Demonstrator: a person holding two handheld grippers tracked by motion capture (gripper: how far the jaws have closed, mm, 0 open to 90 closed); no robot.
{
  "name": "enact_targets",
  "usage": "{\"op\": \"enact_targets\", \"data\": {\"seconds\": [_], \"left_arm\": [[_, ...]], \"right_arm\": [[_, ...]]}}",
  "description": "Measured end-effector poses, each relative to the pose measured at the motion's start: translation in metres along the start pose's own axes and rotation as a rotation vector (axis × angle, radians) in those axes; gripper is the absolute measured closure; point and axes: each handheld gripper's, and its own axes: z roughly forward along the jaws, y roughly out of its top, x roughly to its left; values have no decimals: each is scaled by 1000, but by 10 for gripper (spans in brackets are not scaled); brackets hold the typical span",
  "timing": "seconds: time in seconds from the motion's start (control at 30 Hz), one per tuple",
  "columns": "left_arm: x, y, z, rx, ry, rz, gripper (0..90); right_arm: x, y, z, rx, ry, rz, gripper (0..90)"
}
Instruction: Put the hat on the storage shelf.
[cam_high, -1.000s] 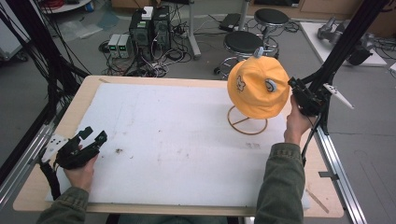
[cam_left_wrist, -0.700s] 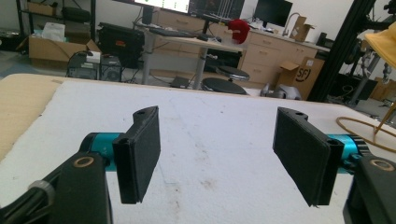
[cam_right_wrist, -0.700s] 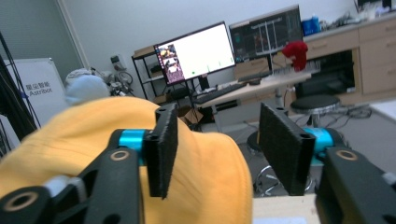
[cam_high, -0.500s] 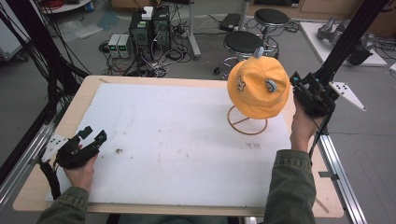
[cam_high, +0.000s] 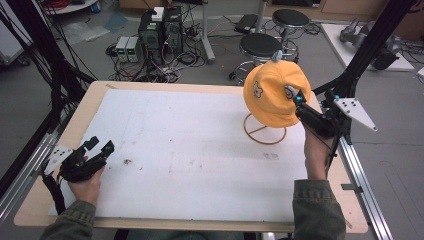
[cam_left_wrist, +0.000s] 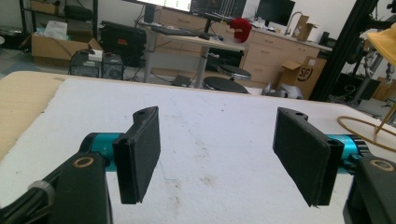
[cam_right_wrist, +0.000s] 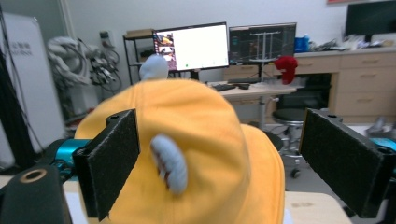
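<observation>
Right gripper (cam_high: 295, 102) now at hat (cam_high: 270, 95).

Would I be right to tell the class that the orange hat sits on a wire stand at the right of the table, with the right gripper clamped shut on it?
Not quite. The orange hat does sit on the wire stand at the right of the table, but the right gripper is open, not clamped. The right gripper view shows its jaws spread wide, with the hat between them.
</observation>
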Motion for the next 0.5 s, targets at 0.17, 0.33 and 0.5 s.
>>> {"op": "enact_targets", "data": {"seconds": [0.17,0.33,0.5], "left_arm": [[-1,0,-1,-1,-2,-10,323],[-2,0,-2,-2,3,-8,323],[-1,0,-2,-5,9,-8,323]], "right_arm": [[12,-12,-14,18,-8,-2,115],[22,-18,-28,32,-8,-11,115],[31,-24,-40,56,-7,-37,115]]}}
